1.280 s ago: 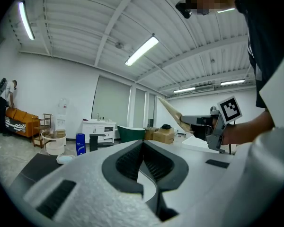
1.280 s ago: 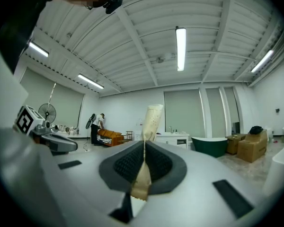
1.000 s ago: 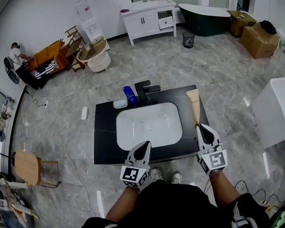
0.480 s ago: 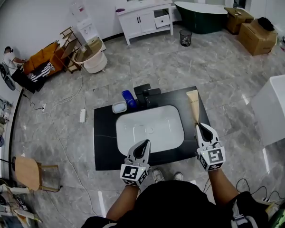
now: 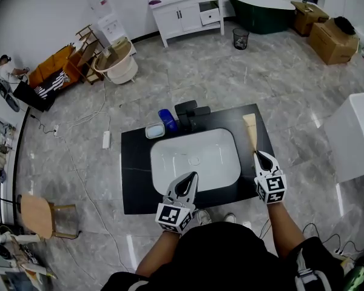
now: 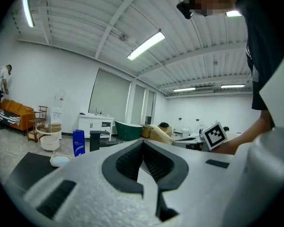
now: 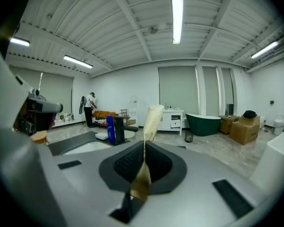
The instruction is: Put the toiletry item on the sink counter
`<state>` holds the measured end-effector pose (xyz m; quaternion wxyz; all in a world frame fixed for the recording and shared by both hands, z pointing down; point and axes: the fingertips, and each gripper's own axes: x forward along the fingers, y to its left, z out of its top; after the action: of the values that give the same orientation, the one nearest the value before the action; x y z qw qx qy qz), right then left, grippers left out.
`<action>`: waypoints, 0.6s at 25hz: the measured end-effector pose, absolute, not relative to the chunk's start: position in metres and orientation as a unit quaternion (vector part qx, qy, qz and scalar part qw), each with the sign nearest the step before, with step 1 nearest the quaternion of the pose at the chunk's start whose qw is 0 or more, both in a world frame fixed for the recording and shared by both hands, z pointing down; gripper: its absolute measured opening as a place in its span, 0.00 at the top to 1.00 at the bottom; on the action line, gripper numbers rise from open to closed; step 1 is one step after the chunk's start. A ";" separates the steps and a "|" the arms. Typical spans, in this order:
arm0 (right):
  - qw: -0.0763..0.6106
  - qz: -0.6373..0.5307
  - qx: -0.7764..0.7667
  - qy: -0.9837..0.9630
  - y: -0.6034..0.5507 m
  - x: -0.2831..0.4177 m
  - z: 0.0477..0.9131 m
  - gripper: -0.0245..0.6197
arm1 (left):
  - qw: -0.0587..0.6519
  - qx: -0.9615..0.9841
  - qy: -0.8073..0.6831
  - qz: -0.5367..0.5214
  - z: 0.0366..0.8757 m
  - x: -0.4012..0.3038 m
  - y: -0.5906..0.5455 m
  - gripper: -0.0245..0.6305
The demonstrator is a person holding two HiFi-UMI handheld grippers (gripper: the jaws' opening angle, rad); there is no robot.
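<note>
A beige toiletry tube (image 5: 250, 132) hangs over the right strip of the black sink counter (image 5: 133, 162). My right gripper (image 5: 259, 155) is shut on its flat crimped end. In the right gripper view the tube (image 7: 153, 119) rises forward from the jaws of that gripper (image 7: 143, 148), cap end up. I cannot tell whether the tube touches the counter. My left gripper (image 5: 193, 176) is shut with nothing in it, at the counter's front edge, near the white basin (image 5: 194, 159). In its own view the left gripper (image 6: 142, 143) points across the counter.
At the back of the counter stand a blue bottle (image 5: 166, 120), a pale soap dish (image 5: 155, 130) and a black faucet (image 5: 190, 114). A white tub (image 5: 355, 138) is to the right. Further off are a white vanity (image 5: 188, 14) and cardboard boxes (image 5: 333, 38).
The head view has shifted slightly. Both grippers keep their places by the counter, and the tube stays in the right gripper.
</note>
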<state>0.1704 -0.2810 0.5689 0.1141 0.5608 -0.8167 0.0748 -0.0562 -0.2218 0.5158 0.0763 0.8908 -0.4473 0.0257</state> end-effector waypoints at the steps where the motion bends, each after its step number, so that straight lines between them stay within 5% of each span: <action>1: 0.126 0.081 0.558 -0.816 -0.284 0.170 0.580 0.94 | 0.076 0.889 -0.450 0.027 0.517 -0.059 -0.225 0.95; 15: 0.252 0.204 0.546 -0.772 -0.320 0.184 0.711 0.94 | 0.095 0.874 -0.474 0.042 0.536 -0.087 -0.236 0.95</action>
<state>0.1840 -0.3204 0.7113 0.2521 0.5461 -0.7724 0.2040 -0.0866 -0.2360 0.5364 0.0952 0.8744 -0.4740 0.0416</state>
